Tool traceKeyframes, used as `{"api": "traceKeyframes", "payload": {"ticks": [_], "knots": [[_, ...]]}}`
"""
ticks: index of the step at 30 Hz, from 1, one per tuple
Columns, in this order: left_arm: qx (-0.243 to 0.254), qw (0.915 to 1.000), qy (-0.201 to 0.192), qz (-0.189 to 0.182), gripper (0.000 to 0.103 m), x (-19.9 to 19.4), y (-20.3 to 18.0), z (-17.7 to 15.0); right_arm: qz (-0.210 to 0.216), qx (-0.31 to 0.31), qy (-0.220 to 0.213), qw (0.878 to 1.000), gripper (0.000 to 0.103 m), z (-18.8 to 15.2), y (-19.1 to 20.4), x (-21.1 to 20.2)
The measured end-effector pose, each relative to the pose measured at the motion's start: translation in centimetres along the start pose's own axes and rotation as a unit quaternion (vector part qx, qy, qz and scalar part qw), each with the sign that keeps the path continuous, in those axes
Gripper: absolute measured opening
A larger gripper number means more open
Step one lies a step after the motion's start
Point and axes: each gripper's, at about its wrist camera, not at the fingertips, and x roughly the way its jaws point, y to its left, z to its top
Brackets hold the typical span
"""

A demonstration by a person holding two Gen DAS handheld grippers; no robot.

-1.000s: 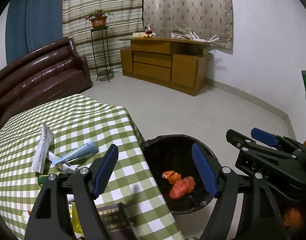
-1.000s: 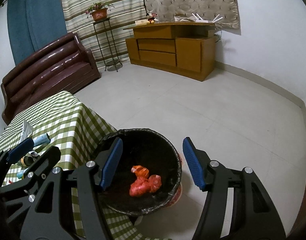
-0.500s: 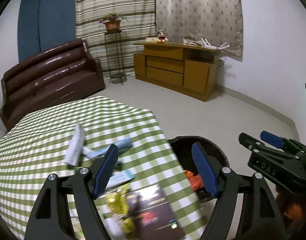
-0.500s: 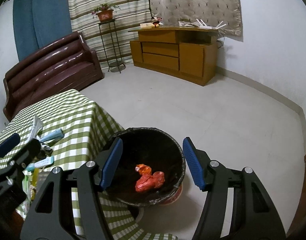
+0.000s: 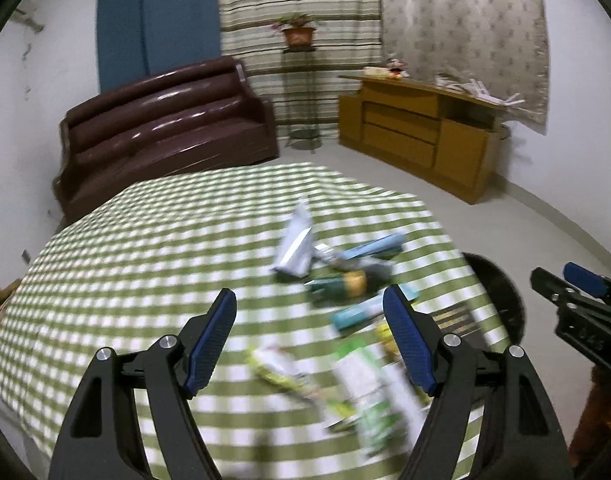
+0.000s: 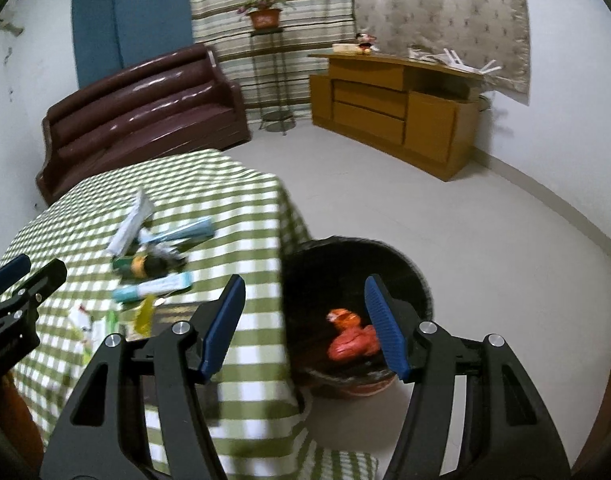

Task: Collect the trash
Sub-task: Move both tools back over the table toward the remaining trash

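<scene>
Both views have swung from the bin toward the surface since 1 second ago: then the left claw framed the bin with its orange wad, and now it looks across the checked cloth, with the bin only a dark sliver at the cloth's right edge.

The left claw [image 5: 309, 334] stands wide and empty, nothing between its pads. Taking the bin [image 6: 357, 280] as landmark, and going near to far: nearest the left claw, left of the bin, lies a blurred green-and-white packet [image 5: 369, 392] beside a yellowish wrapper [image 5: 277, 368]. Beyond those, still left of the bin, is a pale blue tube [image 5: 359, 312], then a dark green-and-yellow item [image 5: 345, 285], then a second blue tube [image 5: 371, 249] and a white folded pack [image 5: 295, 246], farthest from the bin.

The right claw [image 6: 303, 326] is also parted and empty, straddling the cloth's edge and the bin's rim, with the orange wad [image 6: 351, 338] inside the bin just past its right pad.

The trash heap lies ahead and slightly right of the left claw, which looks the nearer of the 2 to it. The near tube's long axis runs roughly across the claw's line, rising to the right, so the pads would probably need some roll to close across its narrow width. Motion blur hides finer detail of the nearest packets.
</scene>
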Motion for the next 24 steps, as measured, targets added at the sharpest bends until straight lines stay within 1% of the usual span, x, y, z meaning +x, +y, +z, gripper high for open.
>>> {"api": "traceKeyframes", "payload": {"ticks": [5, 12, 18, 24], "knots": [[-0.020, 0.9994, 0.017, 0.020, 0.074, 0.0, 3.0, -1.3, 0.021, -0.029, 0.017, 0.999, 0.061, -1.3, 3.2, 0.2], [-0.031, 0.9982, 0.035, 0.037, 0.074, 0.1, 5.3, -3.2, 0.035, -0.057, 0.036, 0.997, 0.061, -2.7, 6.2, 0.5], [-0.040, 0.9975, 0.048, 0.034, 0.074, 0.4, 6.2, -3.9, 0.030, -0.065, 0.056, 0.996, 0.061, -3.5, 7.1, 1.5], [-0.043, 0.9970, 0.059, 0.027, 0.074, 0.9, 6.3, -4.3, 0.031, -0.068, 0.058, 0.996, 0.061, -3.6, 7.7, 2.0]]}}
